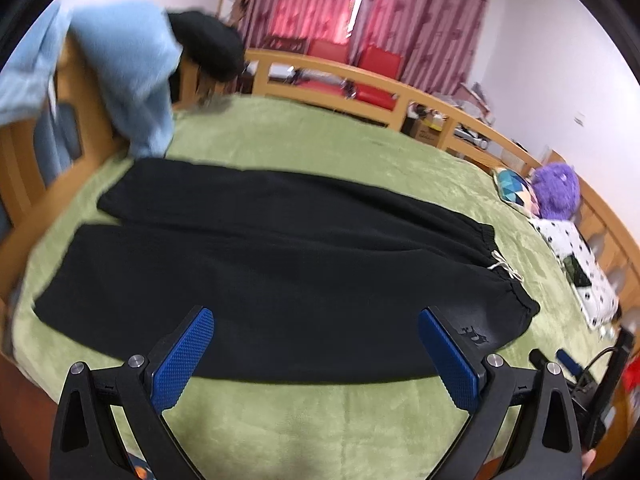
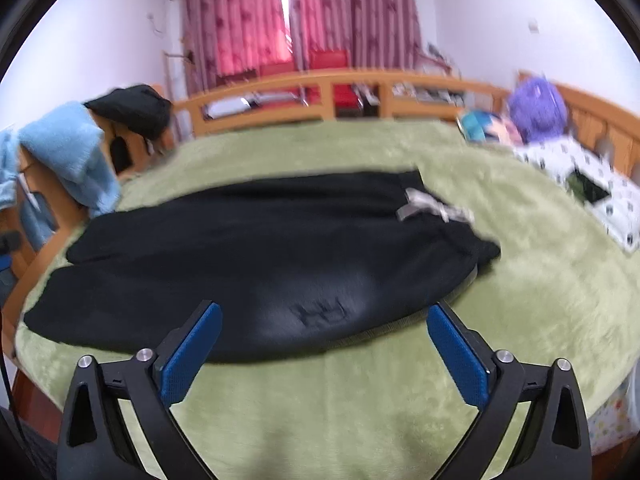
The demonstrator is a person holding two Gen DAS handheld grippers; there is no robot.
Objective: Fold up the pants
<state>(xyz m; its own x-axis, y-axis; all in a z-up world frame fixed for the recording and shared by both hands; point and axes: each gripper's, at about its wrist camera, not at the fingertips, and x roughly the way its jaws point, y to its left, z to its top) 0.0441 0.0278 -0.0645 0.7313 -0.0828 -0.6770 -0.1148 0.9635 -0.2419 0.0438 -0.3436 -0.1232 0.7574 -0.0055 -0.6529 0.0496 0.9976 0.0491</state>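
Note:
Black pants lie flat on the green blanket, both legs pointing left, the waistband with its white drawstring at the right. My left gripper is open and empty, held above the near edge of the pants. The same pants show in the right wrist view, with the drawstring at the upper right. My right gripper is open and empty above the near edge by the waist end.
A wooden bed rail rings the bed. Light blue and black clothes hang on the left rail. A purple plush and a spotted cloth lie at the right. A black device sits at the near right.

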